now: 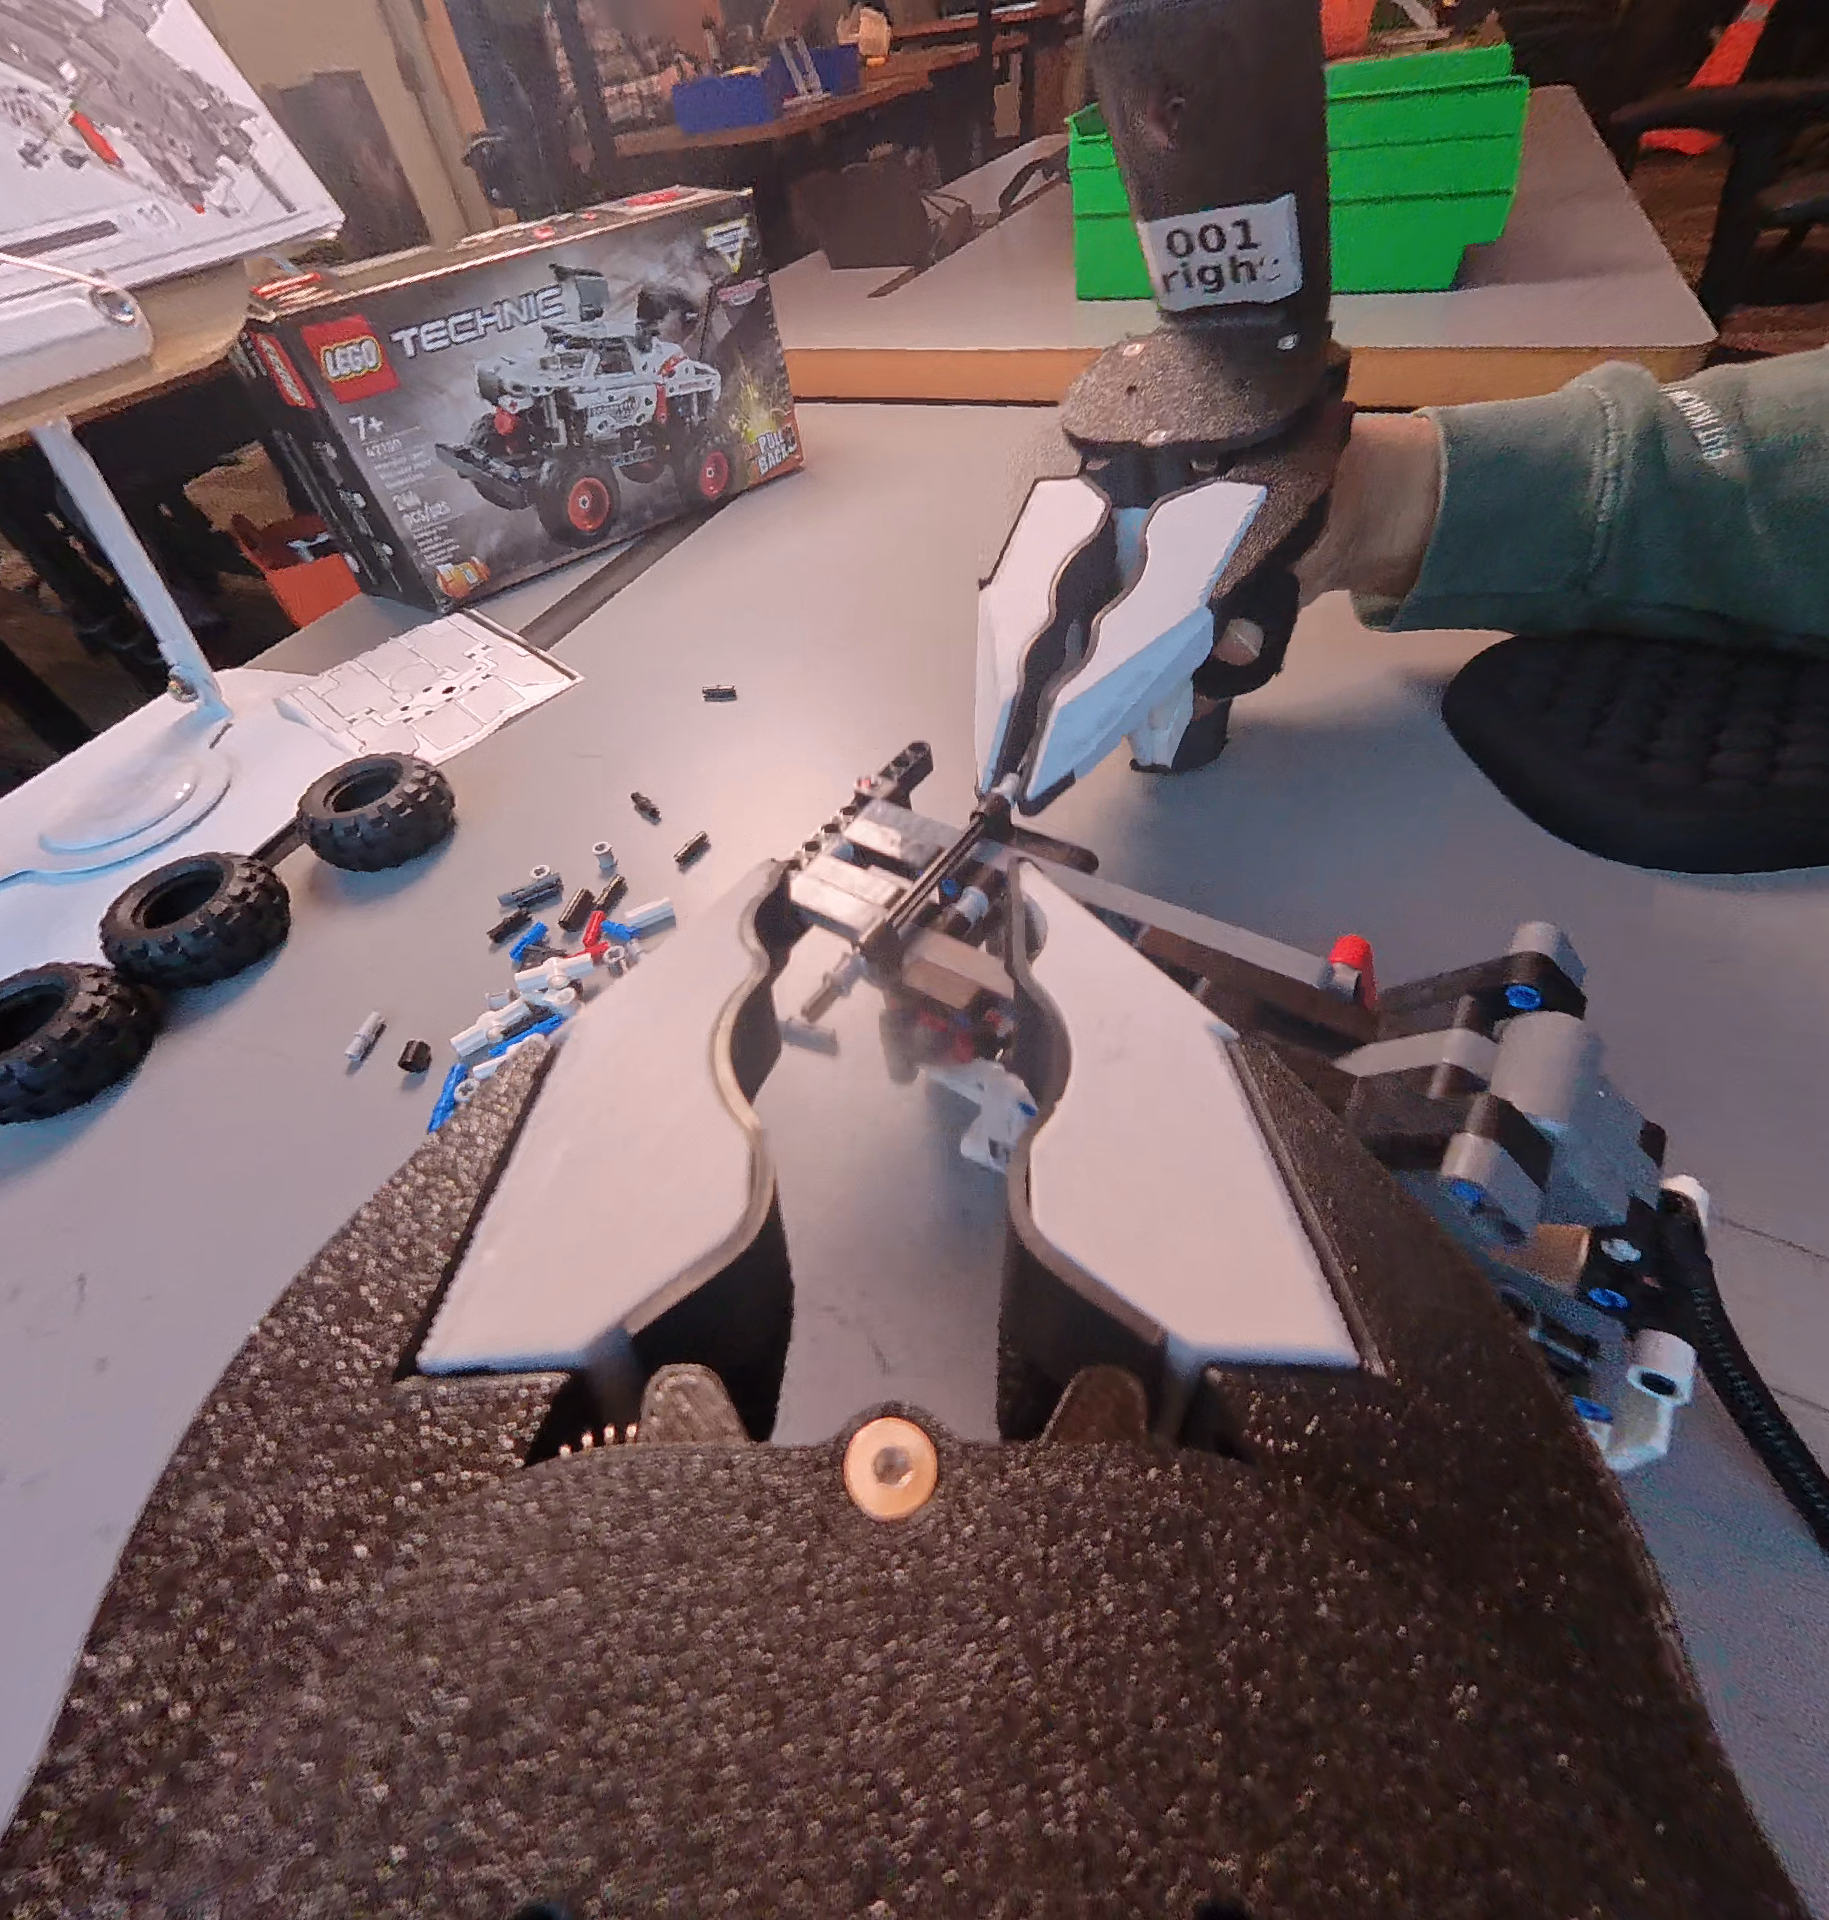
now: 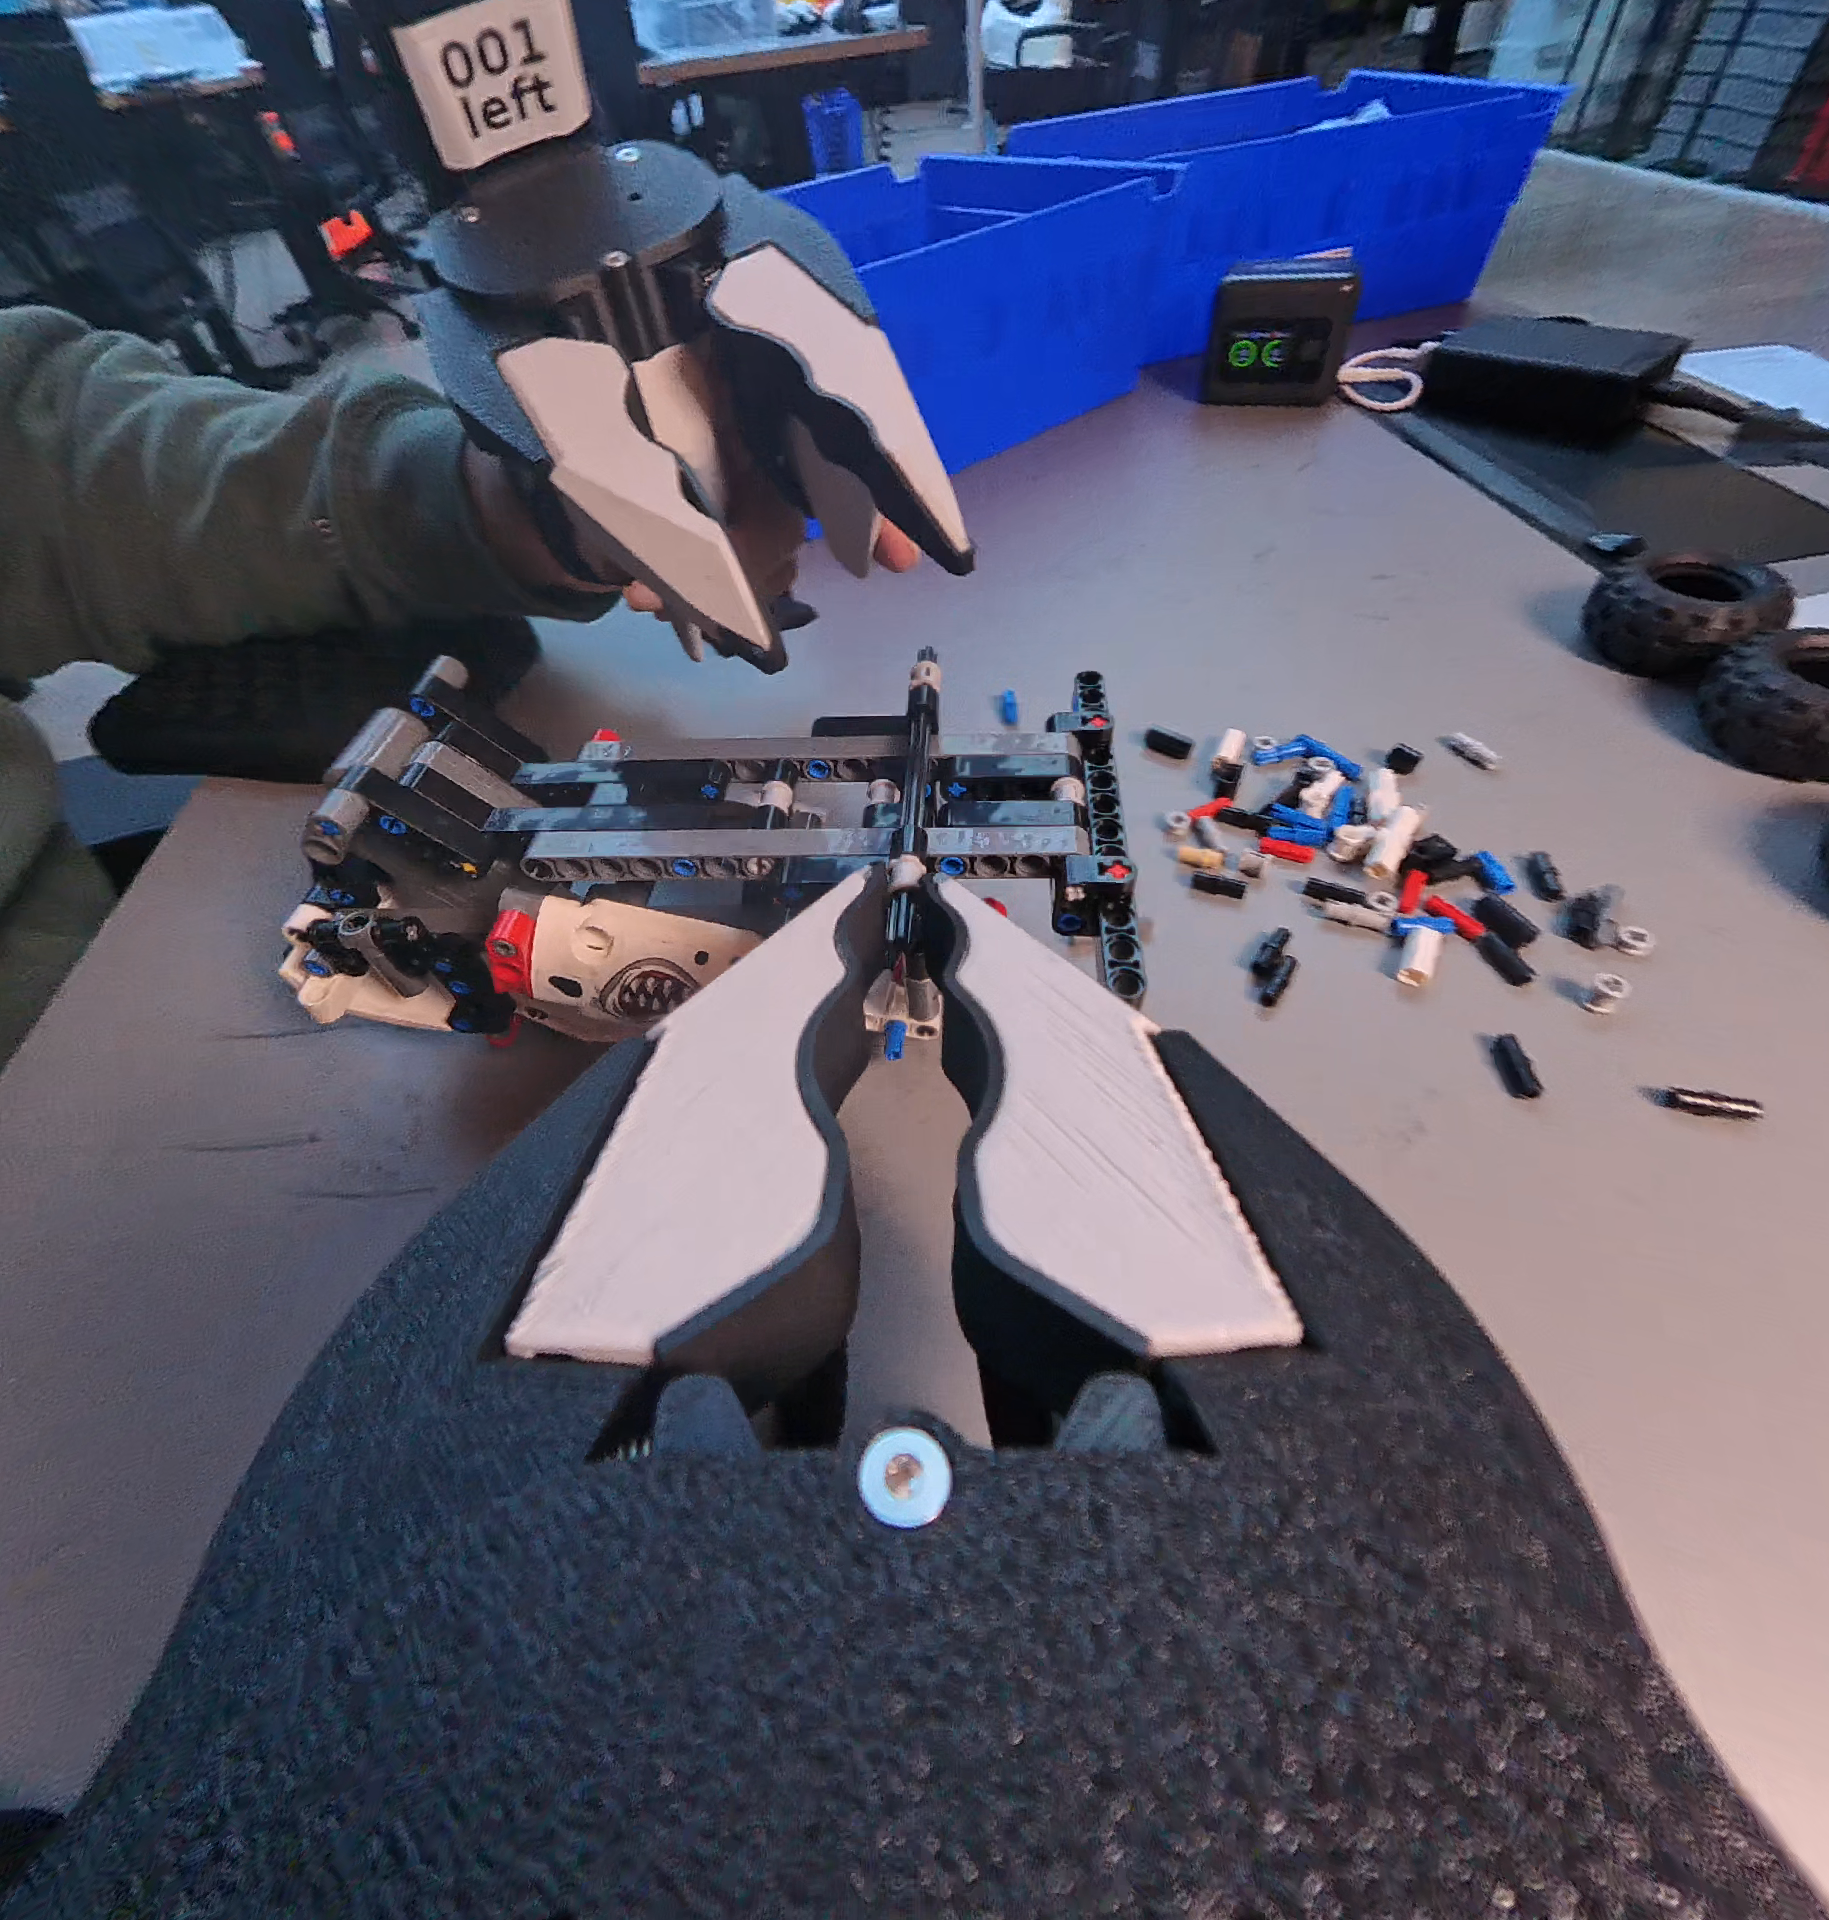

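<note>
Here the right gripper [image 2: 908,883] is clenched on a thin black axle [image 2: 920,769], its two white fingers [image 2: 744,1122] pinched together at the tips around the axle's near end. The axle runs away from the fingers across the top of a half-built toy chassis [image 2: 681,821] lying flat on the grey table [image 2: 1305,1299]. In the left wrist view the same gripper [image 1: 1005,792] comes down from above, tips nipping the axle [image 1: 936,868] just over the chassis beams.

The left gripper [image 1: 894,925] is released: its fingers [image 1: 619,1132] stand well apart, the gap spanning the middle of the chassis [image 1: 1461,1091]. From its own view the tips seem to flank the frame, but whether they touch it I cannot tell. The right wrist view shows this gripper [image 2: 874,613] raised over the chassis's far side, clear of it, with nothing between the fingers.

A scatter of small pins [image 2: 1377,842], black, blue, white and red, lies on the table just beside the chassis end. Black tyres [image 1: 198,920] sit farther off, near a white stand [image 1: 131,613]. A printed toy box [image 1: 520,400] stands behind the pins, and green bins [image 1: 1429,187] are across the table. Blue bins [image 2: 1149,270] and a small black device [image 2: 1279,327] with a lit screen sit beyond the chassis.
</note>
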